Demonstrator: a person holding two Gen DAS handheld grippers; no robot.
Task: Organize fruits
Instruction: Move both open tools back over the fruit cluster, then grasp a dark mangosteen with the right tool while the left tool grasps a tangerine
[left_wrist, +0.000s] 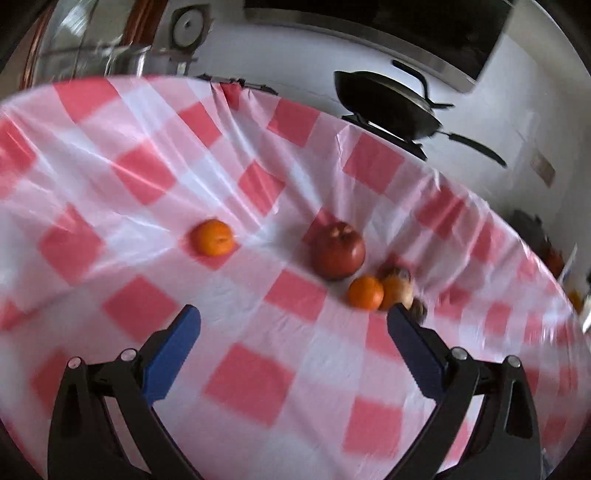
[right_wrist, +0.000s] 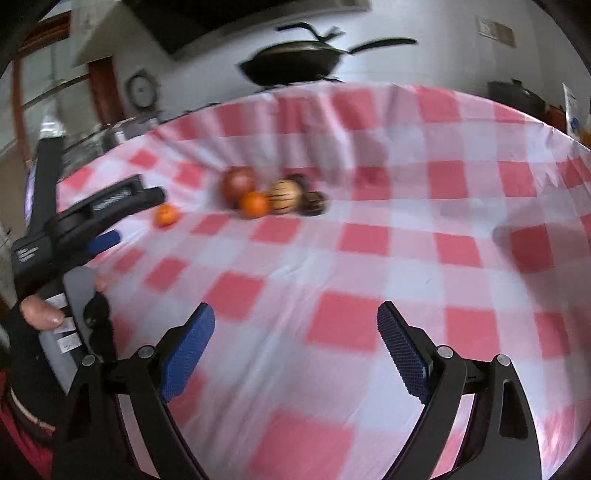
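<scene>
Landmark: the red apple (left_wrist: 338, 254) on the red-and-white checked tablecloth (left_wrist: 251, 384).

Left wrist view, left to right. Lone orange (left_wrist: 213, 237) lies well left of the apple, apart from it. Apple sits ahead of the left gripper (left_wrist: 293, 314), beyond the gap between the fingers. Just right of and below the apple, a second orange (left_wrist: 365, 292) touches a pale striped fruit (left_wrist: 399, 291); 2 dark round fruits sit at that cluster's right, blurred, kind unclear. The right blue pad's tip overlaps the cluster's edge in the picture; contact cannot be told. Jaws stand wide, nothing between them.

Right wrist view, left to right. Left hand (right_wrist: 35, 314), dark-gloved, grips the other tool at the left of the apple (right_wrist: 239, 184). Lone orange (right_wrist: 165, 215) lies left of the apple, the cluster just right of it. All fruit lies far ahead of the right gripper (right_wrist: 295, 314), whose fingers are spread wide and empty over bare cloth.

A black pan (right_wrist: 295, 61) stands behind the apple, past the table edge.
</scene>
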